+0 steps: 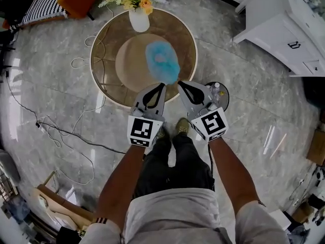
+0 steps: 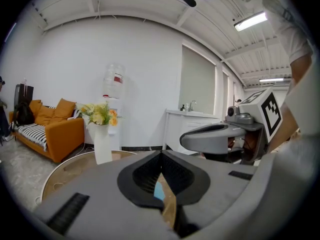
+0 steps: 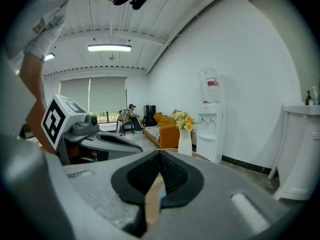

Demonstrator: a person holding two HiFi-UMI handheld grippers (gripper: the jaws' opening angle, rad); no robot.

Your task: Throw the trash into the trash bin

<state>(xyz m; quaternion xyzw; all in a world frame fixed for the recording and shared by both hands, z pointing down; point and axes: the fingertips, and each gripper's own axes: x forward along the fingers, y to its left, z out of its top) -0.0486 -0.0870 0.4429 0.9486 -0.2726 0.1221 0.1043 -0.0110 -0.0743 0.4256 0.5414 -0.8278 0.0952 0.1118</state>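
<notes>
Holds the left gripper [image 1: 163, 85] and the right gripper [image 1: 179, 83] side by side at mid-frame of the head view, each with jaws pressed together on nothing, tips aimed at the blue trash [image 1: 162, 61] just above them on the round table [image 1: 104, 50].

Calls for spreading one pair wide before closing in. Better to come in low and level, pinch the wad through its middle and squeeze gently, being probably soft and light. Worth keeping clear of the white vase [image 1: 139, 20] of flowers at the table's upper edge.

Shows ribbed black pads set in smooth grey shells. Looks fluffy and crumpled, pale blue, on a matt tan disc inside a darker glossy ring. Could be the trash bin [image 1: 224, 96], dark and round, just right of the right gripper and partly hidden. Beyond, polished grey marble floor [image 1: 56, 85].
</notes>
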